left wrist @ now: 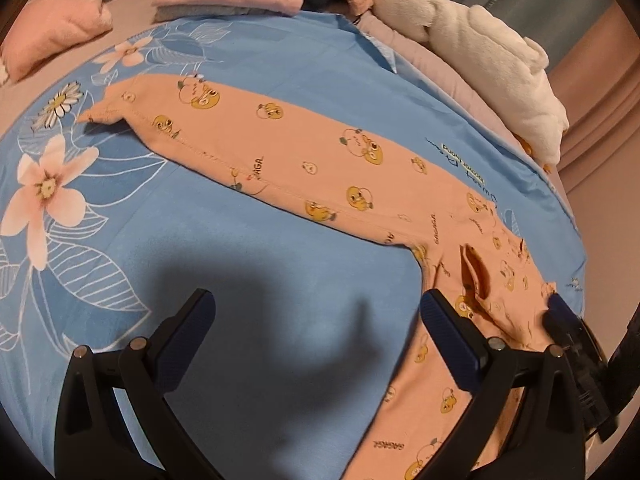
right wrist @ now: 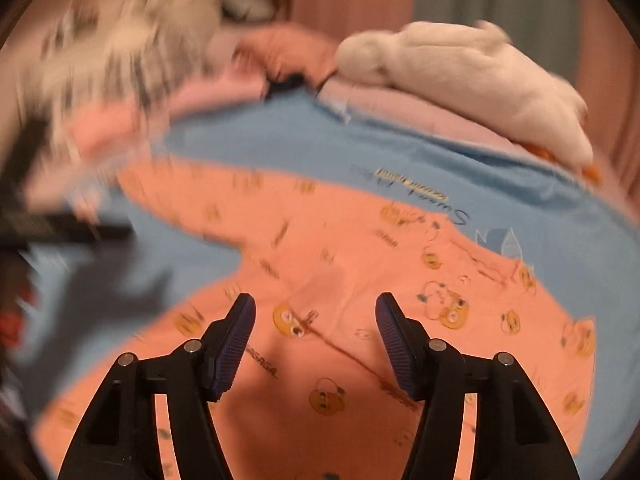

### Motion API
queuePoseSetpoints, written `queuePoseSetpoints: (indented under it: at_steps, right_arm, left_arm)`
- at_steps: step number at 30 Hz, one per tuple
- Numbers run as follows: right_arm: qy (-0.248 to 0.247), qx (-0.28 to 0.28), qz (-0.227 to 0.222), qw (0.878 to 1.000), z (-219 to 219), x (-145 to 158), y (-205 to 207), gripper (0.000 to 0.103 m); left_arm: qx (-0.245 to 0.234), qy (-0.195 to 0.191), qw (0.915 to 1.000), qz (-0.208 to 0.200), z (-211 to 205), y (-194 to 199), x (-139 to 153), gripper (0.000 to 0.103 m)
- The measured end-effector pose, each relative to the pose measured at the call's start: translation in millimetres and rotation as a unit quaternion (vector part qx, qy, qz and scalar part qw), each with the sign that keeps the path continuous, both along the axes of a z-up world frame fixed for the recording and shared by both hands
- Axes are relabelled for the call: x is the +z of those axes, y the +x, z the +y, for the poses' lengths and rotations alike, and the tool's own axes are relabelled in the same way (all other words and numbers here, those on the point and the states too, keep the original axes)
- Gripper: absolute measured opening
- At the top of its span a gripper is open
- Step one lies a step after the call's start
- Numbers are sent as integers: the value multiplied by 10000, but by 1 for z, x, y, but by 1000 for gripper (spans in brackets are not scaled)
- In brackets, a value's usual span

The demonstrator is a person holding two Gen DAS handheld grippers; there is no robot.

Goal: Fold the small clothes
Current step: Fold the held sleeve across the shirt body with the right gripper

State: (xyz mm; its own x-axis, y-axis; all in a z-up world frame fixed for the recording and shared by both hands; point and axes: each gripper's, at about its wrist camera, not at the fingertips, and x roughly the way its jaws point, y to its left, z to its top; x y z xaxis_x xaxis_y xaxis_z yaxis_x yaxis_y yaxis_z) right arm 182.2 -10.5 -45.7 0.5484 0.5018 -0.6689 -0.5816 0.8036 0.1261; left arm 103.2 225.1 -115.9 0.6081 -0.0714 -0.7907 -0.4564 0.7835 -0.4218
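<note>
While the peach garment [left wrist: 304,160] is lying spread flat on the blue sheet [left wrist: 240,320] for folding, the left gripper [left wrist: 316,320] and right gripper [right wrist: 314,320] are hovering over it, jaws spread, gripping nothing.

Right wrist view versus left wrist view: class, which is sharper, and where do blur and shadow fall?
Left wrist view is sharp, with a dark shadow on the blue floral sheet between the open left gripper; right wrist view shows motion blur, worst at left, smearing the orange duck-print garment.
</note>
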Motion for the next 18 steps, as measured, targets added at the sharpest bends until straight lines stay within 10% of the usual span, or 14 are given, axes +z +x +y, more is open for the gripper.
queuePoseSetpoints:
  at_steps: [3, 6, 12, 18]
  right_arm:
    - [353, -425, 348, 9979, -21, -9, 14, 57]
    - [22, -300, 547, 9981, -4, -30, 24, 26]
    - [-799, 297, 530, 9950, 75, -73, 32, 23]
    - [-199, 387, 533, 9976, 97, -52, 36, 23]
  left_arm:
    - [159, -310, 9993, -106, 13, 4, -6, 102]
    - [376, -679, 9965, -318, 30, 10, -11, 102]
    - [1046, -1306, 9834, -696, 66, 22, -27, 102]
    - [1425, -1411, 9752, -939, 89, 27, -26, 102]
